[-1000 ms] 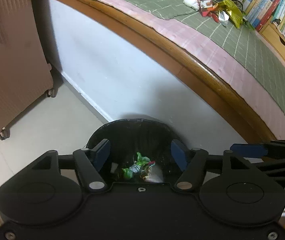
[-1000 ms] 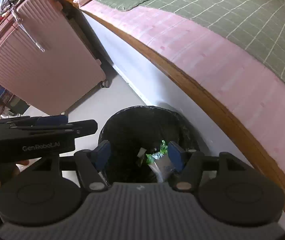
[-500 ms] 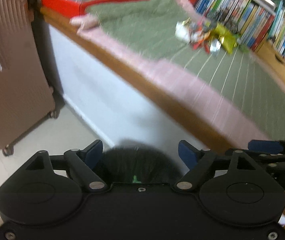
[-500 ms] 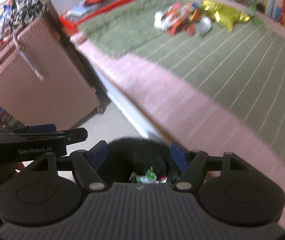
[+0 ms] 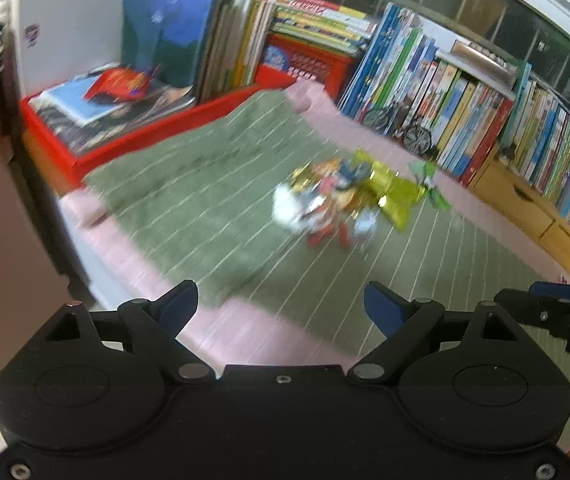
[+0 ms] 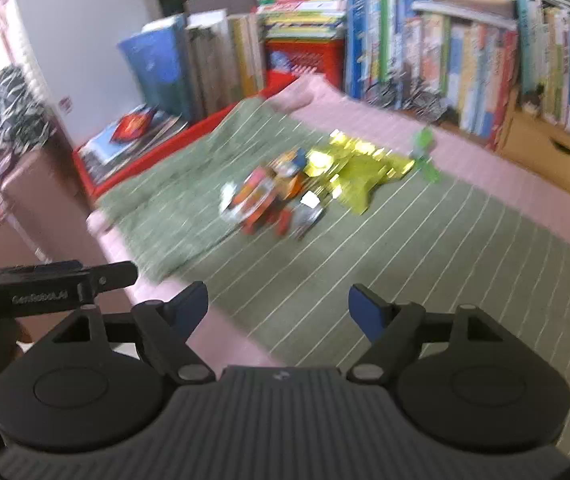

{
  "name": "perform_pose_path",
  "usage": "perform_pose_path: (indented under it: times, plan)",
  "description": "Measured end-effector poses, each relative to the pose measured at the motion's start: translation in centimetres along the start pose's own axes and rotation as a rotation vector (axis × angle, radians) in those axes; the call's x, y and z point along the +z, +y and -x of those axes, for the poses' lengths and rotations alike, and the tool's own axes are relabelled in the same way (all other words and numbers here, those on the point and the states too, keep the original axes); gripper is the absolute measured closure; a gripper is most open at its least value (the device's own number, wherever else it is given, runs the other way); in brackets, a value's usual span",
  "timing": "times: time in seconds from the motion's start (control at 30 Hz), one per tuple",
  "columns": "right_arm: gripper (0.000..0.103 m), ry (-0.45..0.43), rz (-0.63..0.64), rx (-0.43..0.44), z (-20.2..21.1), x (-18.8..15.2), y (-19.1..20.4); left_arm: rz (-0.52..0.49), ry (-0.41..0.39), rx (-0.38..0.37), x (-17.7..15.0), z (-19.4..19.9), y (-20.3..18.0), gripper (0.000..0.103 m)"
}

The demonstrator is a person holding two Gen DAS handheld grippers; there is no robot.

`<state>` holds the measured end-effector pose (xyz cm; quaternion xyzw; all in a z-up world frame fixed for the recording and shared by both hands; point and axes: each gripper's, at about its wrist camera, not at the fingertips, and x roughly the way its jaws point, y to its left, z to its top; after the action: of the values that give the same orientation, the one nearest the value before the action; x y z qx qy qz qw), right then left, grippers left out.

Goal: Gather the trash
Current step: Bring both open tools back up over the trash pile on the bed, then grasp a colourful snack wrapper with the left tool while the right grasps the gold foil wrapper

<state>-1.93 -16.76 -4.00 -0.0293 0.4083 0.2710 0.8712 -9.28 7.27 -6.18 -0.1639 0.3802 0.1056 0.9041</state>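
Wrappers [image 5: 337, 204] lie heaped on the green striped blanket [image 5: 213, 216], well ahead of us, with a yellow foil bag [image 6: 359, 176] touching the pile; we judge they were gathered there for easy picking; our left gripper [image 5: 281, 306] and right gripper [image 6: 277, 308] are both opening wide, nothing between their jaws; the left gripper's side reads "GenRobot.AI", blurred; book spines are unreadable.
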Motion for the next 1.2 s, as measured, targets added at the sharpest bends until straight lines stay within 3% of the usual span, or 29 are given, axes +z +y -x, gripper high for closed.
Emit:
perform_pose_path:
  times: [0.2,0.43,0.87,1.03,1.1,1.2]
  plan:
    - [0.017,-0.036,0.007,-0.030,-1.9,4.2,-3.4,-0.040,-0.006,0.021,3.1,-4.0,-3.3,0.027]
    - [0.017,-0.001,0.089,-0.006,-6.5,7.7,-4.7,-0.035,0.029,0.009,4.8,-9.4,-5.4,0.046]
    - [0.017,0.077,0.188,0.038,-16.5,11.3,-5.4,0.028,0.089,0.061,5.9,-17.5,-5.2,0.049]
    - [0.017,0.085,0.208,0.048,-18.9,11.9,-5.3,0.040,0.092,0.064,6.0,-18.6,-5.1,0.062]
    - [0.017,0.082,0.222,0.048,-19.7,12.0,-5.1,0.037,0.094,0.065,6.1,-18.9,-5.0,0.077]
    - [0.017,0.082,0.245,0.049,-21.0,12.2,-4.7,0.028,0.087,0.070,6.3,-18.7,-5.2,0.080]
